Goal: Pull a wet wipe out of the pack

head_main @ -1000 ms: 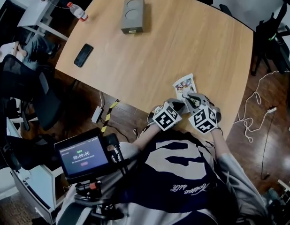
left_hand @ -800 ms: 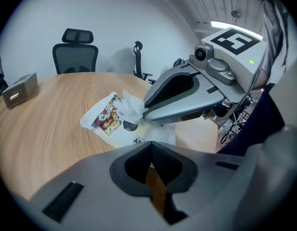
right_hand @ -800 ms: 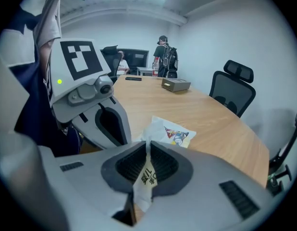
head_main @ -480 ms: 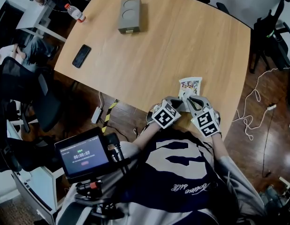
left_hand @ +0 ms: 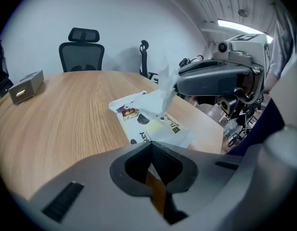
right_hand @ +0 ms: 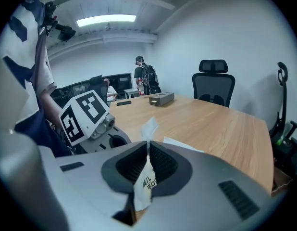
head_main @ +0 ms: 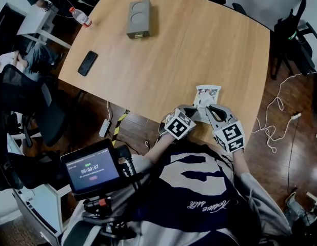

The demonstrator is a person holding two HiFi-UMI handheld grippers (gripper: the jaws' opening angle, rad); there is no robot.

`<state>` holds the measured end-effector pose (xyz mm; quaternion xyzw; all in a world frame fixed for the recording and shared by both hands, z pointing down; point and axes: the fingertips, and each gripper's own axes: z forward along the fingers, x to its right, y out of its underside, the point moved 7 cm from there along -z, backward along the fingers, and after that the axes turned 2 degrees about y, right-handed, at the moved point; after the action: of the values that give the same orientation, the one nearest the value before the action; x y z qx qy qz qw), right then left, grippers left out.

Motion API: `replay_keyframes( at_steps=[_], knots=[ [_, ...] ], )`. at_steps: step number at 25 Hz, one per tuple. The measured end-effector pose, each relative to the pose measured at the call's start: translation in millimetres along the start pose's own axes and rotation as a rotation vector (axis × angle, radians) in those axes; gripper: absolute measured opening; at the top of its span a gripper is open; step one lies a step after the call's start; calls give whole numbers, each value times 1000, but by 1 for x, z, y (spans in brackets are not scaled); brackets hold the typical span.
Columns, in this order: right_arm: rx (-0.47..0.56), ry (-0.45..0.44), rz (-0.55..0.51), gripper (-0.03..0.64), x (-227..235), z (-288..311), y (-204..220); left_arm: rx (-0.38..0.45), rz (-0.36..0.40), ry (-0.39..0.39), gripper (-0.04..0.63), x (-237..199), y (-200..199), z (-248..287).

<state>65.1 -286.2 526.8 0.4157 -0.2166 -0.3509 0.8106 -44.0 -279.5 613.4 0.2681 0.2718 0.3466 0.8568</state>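
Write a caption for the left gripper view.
Left tool grips the pack; right tool's jaws are closing on a raised white sheet.

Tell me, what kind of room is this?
Probably an office meeting room: a large wooden table, a black swivel chair at its far side, and a strip light on the ceiling.

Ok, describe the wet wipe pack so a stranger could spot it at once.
Find the big wooden table and follow its near edge towards the right. The wet wipe pack lies there: a flat white pouch with colourful print, unlike the grey box and black phone far across the table.
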Motion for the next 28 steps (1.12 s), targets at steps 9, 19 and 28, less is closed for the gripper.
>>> replay_keyframes(
  at_steps=[9, 19, 28],
  knots=[
    [44, 17, 23, 17, 7, -11, -12, 29, 8, -18, 3, -11, -4, -2],
    [122, 61, 66, 17, -4, -75, 5, 200, -106, -107, 3, 20, -6, -32],
    [139, 65, 74, 17, -17, -128, 39, 454, -278, -177, 3, 70, -17, -77]
  ],
)
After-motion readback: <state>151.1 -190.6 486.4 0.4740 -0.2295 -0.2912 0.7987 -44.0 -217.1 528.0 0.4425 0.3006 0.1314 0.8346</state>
